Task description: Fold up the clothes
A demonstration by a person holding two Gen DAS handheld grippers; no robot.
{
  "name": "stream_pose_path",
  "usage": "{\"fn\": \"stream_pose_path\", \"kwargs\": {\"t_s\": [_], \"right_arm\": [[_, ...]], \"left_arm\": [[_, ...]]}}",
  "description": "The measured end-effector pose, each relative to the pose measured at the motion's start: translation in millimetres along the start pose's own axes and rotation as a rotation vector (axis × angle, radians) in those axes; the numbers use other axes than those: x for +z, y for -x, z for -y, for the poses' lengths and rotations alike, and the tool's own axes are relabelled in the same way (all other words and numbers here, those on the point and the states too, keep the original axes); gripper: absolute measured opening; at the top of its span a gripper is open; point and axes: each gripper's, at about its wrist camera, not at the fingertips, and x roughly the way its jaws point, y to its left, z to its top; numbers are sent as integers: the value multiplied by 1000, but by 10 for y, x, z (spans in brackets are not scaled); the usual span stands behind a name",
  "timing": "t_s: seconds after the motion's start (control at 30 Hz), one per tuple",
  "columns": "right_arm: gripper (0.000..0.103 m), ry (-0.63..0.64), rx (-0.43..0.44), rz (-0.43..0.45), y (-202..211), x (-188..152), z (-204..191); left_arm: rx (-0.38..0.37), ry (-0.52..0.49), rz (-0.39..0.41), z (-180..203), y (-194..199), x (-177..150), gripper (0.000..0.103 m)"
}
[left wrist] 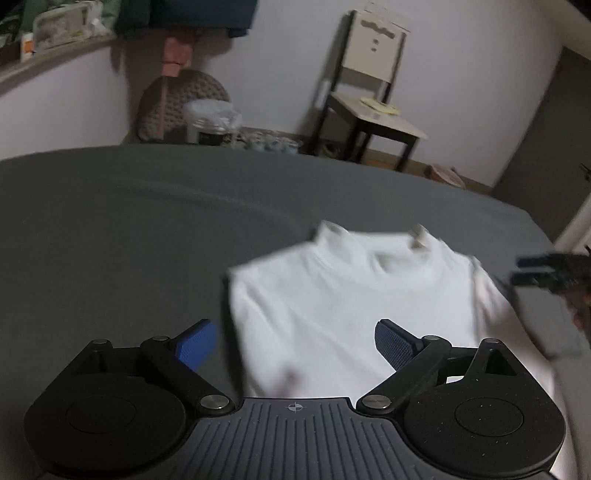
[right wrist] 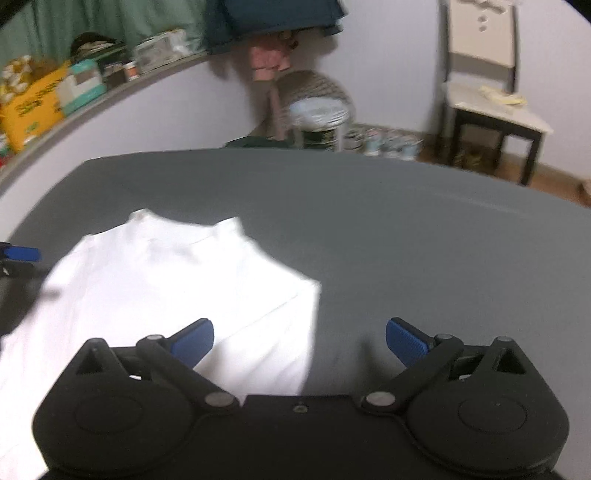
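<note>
A white shirt with a high collar lies flat on a grey sheet that covers the whole work surface, collar toward the far side; the sheet is smooth apart from faint creases, and its far edge curves against the room behind. The left gripper hangs over the shirt's near left part with its blue-padded fingers spread wide, nothing between them; its left finger is over bare sheet, its right finger over the white cloth. The right gripper is likewise spread wide and holds nothing, its left finger over the shirt's right side and its right finger over grey sheet.

Beyond the surface stands a pale wall; a chair with a light seat and dark legs sits at the far right; a round woven cushion leans against the wall, with a white bucket just in front of it. A shelf runs along the far left, crowded with boxes, one of them a yellow box; dark clothing hangs above. Both views are blurred.
</note>
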Motion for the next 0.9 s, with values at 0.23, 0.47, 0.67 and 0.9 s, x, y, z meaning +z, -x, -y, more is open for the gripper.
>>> {"fn": "stream_pose_path", "kwargs": {"t_s": [0.23, 0.47, 0.67, 0.9], "right_arm": [[96, -47, 113, -88, -240, 69, 183], [73, -47, 151, -94, -421, 145, 258], [61, -89, 211, -69, -571, 229, 297], [9, -152, 167, -41, -564, 218, 296]], "left_arm": [[23, 55, 7, -225, -413, 278, 93], [44, -25, -85, -200, -831, 291, 63], [29, -78, -69, -52, -968, 238, 46], [84, -97, -51, -17, -836, 264, 6]]}}
